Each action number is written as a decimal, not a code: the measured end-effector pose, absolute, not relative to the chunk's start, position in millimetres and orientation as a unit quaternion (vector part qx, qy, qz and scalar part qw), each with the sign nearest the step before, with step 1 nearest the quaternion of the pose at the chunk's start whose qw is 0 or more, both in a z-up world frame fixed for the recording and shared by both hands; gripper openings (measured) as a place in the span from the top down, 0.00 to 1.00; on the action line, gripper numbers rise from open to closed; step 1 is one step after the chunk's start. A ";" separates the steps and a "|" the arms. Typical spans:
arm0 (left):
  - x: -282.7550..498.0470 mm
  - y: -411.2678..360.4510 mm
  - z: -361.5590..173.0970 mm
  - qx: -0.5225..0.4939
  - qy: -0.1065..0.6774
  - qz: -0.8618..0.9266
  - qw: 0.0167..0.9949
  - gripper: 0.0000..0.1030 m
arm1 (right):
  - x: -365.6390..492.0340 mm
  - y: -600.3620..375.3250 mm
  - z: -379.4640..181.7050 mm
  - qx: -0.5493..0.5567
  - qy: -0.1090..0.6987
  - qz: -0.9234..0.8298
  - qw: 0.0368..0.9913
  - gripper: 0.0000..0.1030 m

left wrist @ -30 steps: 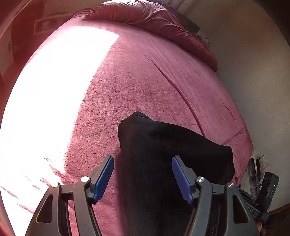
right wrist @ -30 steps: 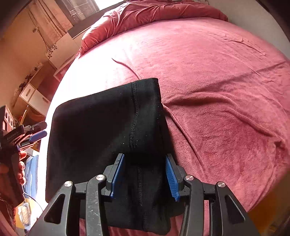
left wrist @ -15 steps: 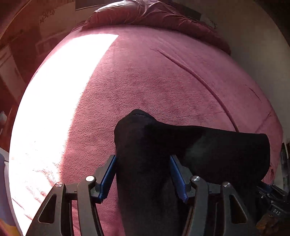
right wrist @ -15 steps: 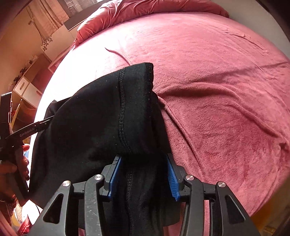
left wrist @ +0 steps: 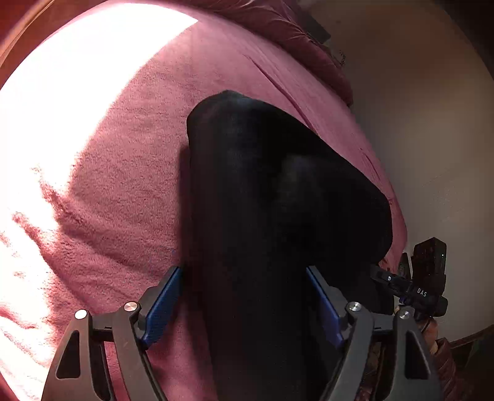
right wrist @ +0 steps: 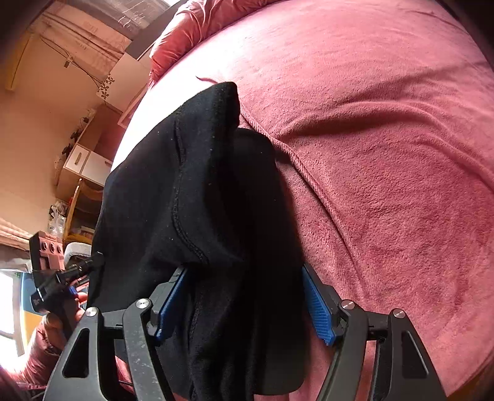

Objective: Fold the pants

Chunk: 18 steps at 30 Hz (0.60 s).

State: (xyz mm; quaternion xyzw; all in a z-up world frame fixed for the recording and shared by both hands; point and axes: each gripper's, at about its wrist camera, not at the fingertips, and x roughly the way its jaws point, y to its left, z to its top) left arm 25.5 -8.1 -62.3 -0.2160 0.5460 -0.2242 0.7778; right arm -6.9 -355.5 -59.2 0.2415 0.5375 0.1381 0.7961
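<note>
Both tongs (left wrist: 244, 303) (right wrist: 247, 303) widened around bunched black pants (right wrist: 191, 197).

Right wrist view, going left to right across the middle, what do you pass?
Other gripper held in a hand → black pants bunched up → raised crease in the blanket → open red blanket on the bed.

Bare red bedspread (right wrist: 386, 154) right of the black pants (right wrist: 197, 191); bunched duvet (right wrist: 197, 27) beyond.
</note>
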 end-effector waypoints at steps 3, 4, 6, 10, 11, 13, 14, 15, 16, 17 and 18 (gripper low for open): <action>20.9 -14.7 -65.2 -0.217 0.546 -0.223 0.778 0.34 | -1.9 -352.8 -62.3 0.238 0.542 0.144 0.793 0.35; 20.9 -14.7 -65.9 -0.221 0.546 -0.225 0.776 0.39 | -0.8 -353.4 -61.9 0.239 0.541 0.147 0.793 0.39; 18.6 -12.2 -62.0 -0.225 0.544 -0.233 0.774 0.47 | -1.8 -353.5 -58.0 0.242 0.539 0.153 0.792 0.48; 10.0 -7.9 -38.1 -0.190 0.522 -0.248 0.794 0.60 | -10.4 -344.2 -37.2 0.200 0.533 0.158 0.807 0.59; 6.8 -7.5 -31.8 -0.184 0.515 -0.250 0.799 0.61 | -10.3 -340.9 -31.7 0.193 0.532 0.159 0.809 0.59; 1.6 -10.1 -17.9 -0.176 0.501 -0.249 0.810 0.61 | -9.2 -335.9 -19.5 0.187 0.526 0.166 0.813 0.61; -1.2 -7.6 -10.5 -0.170 0.491 -0.248 0.817 0.61 | -10.1 -330.3 -13.8 0.181 0.521 0.170 0.816 0.61; -4.6 -4.5 -4.5 -0.166 0.483 -0.245 0.824 0.61 | -7.9 -326.1 -7.8 0.176 0.517 0.177 0.819 0.61; -4.5 -1.1 1.5 -0.163 0.476 -0.243 0.829 0.61 | -3.5 -322.2 -2.8 0.173 0.513 0.183 0.821 0.61; -4.0 3.6 7.2 -0.162 0.471 -0.239 0.833 0.61 | 2.0 -318.3 1.4 0.171 0.509 0.188 0.822 0.61; -5.9 12.5 7.5 -0.161 0.465 -0.236 0.838 0.61 | 8.0 -313.9 4.5 0.170 0.507 0.193 0.823 0.61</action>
